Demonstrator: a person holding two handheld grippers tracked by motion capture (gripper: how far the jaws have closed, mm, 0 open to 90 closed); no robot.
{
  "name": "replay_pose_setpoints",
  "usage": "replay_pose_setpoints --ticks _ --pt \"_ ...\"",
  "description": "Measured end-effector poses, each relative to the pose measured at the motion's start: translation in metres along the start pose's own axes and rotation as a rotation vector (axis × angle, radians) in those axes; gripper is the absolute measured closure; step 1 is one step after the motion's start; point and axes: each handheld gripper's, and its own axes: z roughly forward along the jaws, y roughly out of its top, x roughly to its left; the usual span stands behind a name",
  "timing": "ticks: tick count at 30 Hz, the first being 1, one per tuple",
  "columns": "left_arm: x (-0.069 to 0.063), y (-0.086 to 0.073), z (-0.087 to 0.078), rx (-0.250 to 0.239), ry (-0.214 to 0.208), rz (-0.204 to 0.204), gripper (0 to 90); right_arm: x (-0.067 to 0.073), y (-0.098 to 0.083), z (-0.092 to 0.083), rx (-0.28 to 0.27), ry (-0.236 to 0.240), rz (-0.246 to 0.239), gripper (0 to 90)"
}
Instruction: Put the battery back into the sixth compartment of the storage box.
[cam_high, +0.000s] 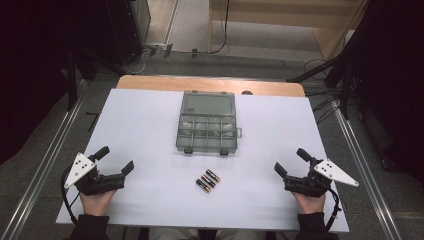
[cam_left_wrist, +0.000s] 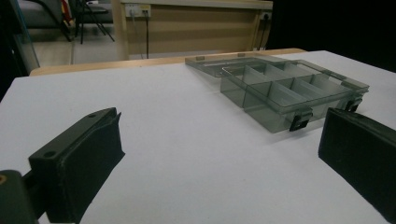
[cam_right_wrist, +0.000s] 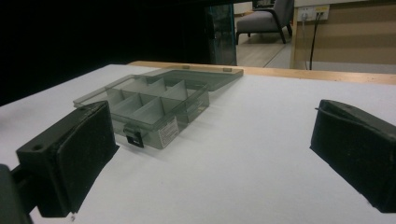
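Resting low at the near left of the white tabletop (cam_high: 140, 125), the left tool (cam_high: 117, 159) sits in a hand (cam_high: 96, 201) with its jaws spread wide and nothing between them; a grey three-cornered plate tops it and a cable loops off its outer side. In the left gripper view both black jaws frame bare white surface. Toward the middle, nearer the far edge, lies the box (cam_high: 206, 122), a smoky clear plastic organiser with its lid swung flat open away from the person, so the lid lies behind the tray. The tray is split by thin walls into several compartments, which look empty, and two dark latches hang on its near wall, with a small tab on its right side. Just in front of the box, between it and the person, three batteries (cam_high: 207, 181) lie side by side, touching, black with orange ends, set on a slant. At the near right the right tool (cam_high: 289, 162) is held in the other hand (cam_high: 310, 202), its jaws likewise wide apart and gripping nothing.
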Motion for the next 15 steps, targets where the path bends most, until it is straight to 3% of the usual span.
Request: replay_pose_setpoints --ticks 15 --pt "0.0006 -0.0001 0.0009 -0.007 -0.004 -0.006 0.0 0.0012 -0.0017 -0.0002 0.01 -0.009 -0.008 0.4"
